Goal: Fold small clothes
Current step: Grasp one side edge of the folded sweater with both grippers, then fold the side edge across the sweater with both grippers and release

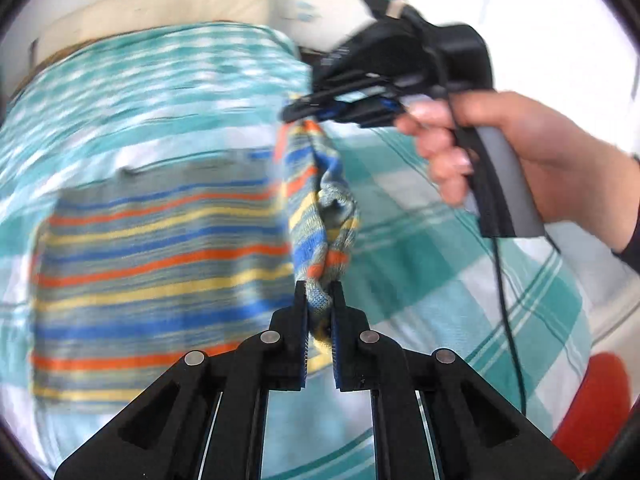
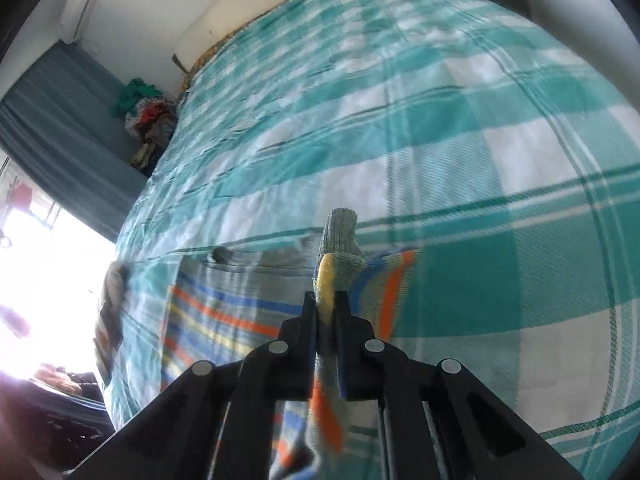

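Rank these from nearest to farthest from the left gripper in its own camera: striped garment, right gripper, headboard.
1. Striped garment, pinched between the left gripper fingers.
2. Right gripper, upper right, holding the garment's other end.
3. Headboard, top left, beyond the bed.

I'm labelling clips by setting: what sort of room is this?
Most likely a bedroom: a bed under a teal checked bedspread, its pale headboard, and a heap of clothes beside it.

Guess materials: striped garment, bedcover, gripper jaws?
Garment: looks knitted, likely wool or cotton yarn; visible knit loops at the pinched edge, matte.
Bedcover: woven cloth, probably cotton; diagonal weave shows in the white checks, matte.
Left gripper jaws: black rigid plastic, possibly printed, with metal pins; blue lining material unclear.
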Tool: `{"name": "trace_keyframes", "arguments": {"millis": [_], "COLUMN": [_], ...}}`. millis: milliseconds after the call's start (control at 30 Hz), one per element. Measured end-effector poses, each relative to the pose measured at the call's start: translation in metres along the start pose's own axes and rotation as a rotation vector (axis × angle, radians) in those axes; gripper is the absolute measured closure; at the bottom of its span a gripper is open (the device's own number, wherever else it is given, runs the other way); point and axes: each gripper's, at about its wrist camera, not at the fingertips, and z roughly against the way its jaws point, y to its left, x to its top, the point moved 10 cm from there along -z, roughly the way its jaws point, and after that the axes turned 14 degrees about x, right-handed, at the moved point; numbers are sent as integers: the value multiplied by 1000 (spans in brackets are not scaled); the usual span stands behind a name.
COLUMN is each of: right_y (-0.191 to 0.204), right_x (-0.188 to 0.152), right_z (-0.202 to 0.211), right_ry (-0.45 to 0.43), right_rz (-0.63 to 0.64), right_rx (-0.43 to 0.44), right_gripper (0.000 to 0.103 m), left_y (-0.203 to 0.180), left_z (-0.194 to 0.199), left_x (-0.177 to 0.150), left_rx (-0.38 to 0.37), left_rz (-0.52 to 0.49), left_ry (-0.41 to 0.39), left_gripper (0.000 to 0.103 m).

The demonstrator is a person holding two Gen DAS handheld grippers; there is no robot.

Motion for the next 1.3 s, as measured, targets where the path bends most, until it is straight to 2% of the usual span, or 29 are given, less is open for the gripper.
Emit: {"name": "trace_keyframes", "arguments": {"millis": [133,267,400,500,533,600,633,667,700,767,900,967,1033,1067,1133,1200,1233,1300], "right_y": [64,115,150,159,161,168,171,175,181,188,173,160,142,135,127,127,129,131], "right_x": [6,-4,-17,-30,-34,-44,-47,-48,-46,-44,-44,-52,-68,-79,-99,-120,-129,-145], "right_z": [-47,-116,-184,-220,-231,-247,-249,-247,-241,-224,-158,-124,-93,-80,-66,-67,-72,-88], "right_ry": [35,102,167,207,219,237,244,230,205,165,91,68,69,72,88,122,137,158], "right_rz": [66,121,193,211,211,183,164,154,160,194,311,372,422,438,453,472,487,506], "right_rx": [53,76,63,48,53,111,147,176,200,218,101,36,-31,-52,-60,-41,-32,-12], "right_gripper": [95,95,95,95,95,84,80,69,65,65,65,65,65,65,67,71,71,71], "left_y": [84,151,191,207,210,217,221,225,230,237,240,230,217,210,199,198,201,220], "left_z": [14,10,4,-7,-8,-10,-8,-4,2,15,33,34,29,25,9,-17,-33,-61], "left_x": [-12,-28,-54,-70,-75,-84,-86,-89,-91,-91,-71,-53,-31,-19,0,10,11,2], "left_rx": [72,133,170,184,192,221,230,228,231,248,221,187,154,136,123,122,145,249], "left_rz": [160,301,390,427,431,446,463,481,497,507,479,427,366,335,277,247,228,209], "left_ry": [22,61,99,137,147,180,187,187,181,156,88,59,34,17,10,38,68,134], "left_gripper": [96,96,96,95,91,79,69,63,53,50,50,58,76,78,85,91,96,102]}}
